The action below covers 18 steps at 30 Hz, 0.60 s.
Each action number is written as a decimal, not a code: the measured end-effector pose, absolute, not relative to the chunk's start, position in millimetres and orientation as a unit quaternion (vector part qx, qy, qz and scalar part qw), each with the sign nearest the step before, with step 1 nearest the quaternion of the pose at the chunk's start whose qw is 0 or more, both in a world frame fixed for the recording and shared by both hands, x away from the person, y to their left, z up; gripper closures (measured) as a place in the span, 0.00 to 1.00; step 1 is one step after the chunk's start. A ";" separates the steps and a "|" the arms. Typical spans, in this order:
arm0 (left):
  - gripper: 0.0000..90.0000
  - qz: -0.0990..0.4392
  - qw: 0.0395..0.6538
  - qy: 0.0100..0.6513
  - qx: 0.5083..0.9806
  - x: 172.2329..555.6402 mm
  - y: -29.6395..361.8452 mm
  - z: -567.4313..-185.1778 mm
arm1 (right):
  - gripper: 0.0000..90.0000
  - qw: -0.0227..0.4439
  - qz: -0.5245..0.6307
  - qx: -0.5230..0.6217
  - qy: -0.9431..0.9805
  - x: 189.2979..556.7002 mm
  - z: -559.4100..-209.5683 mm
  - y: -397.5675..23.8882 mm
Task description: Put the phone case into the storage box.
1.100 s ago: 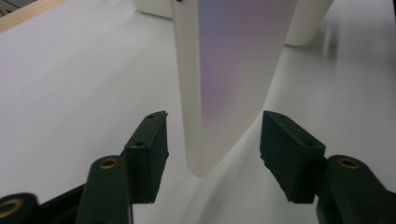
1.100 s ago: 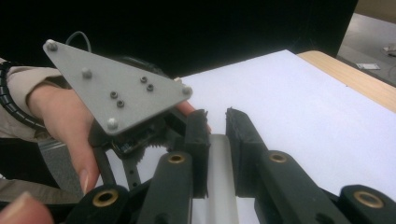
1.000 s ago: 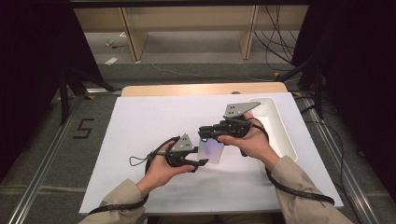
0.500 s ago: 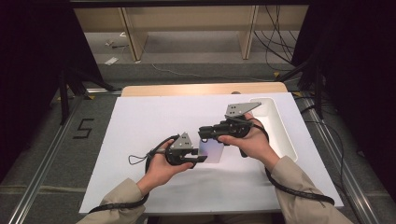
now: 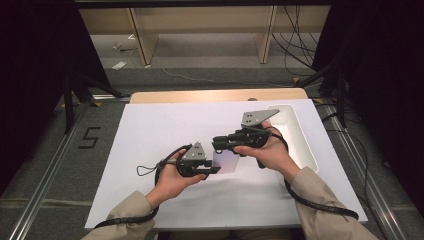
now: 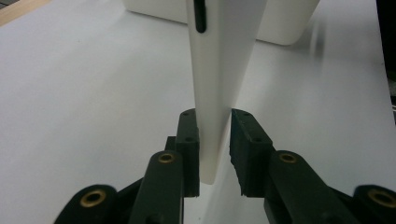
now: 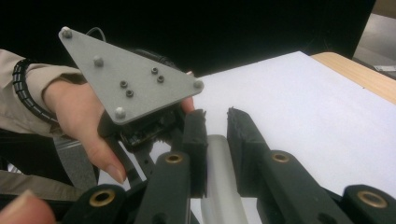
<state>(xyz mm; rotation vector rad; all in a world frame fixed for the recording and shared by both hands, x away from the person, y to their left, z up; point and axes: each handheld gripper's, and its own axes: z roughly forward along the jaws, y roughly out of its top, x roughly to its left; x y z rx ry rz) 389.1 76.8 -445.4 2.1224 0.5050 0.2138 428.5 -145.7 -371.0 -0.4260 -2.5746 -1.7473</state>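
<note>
Closing left tool (image 6: pixel 214 140) meets right tool (image 7: pixel 215 140) on one white card (image 6: pixel 219 70).

We see bright, even light from above on the white table (image 5: pixel 150 150); surroundings beyond its edges go near black. Shadows under the hands stay soft, w/ mild glare on the table's far side. Close-up pics: nearest jaws slightly blurred, background behind the table soft.
</note>
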 end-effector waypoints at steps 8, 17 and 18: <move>0.83 0.084 0.455 0.203 0.863 389.2 77.0 -445.1 | 0.86 0.002 -0.556 -0.129 -0.821 428.7 -371.5 -145.6; 0.90 0.086 0.456 0.196 0.864 387.4 76.8 -444.5 | 0.68 -0.021 -0.551 -0.103 -0.828 428.6 -369.6 -145.9; 0.90 0.086 0.456 0.198 0.864 387.7 77.3 -443.8 | 0.67 -0.027 -0.552 -0.100 -0.827 428.4 -368.9 -146.5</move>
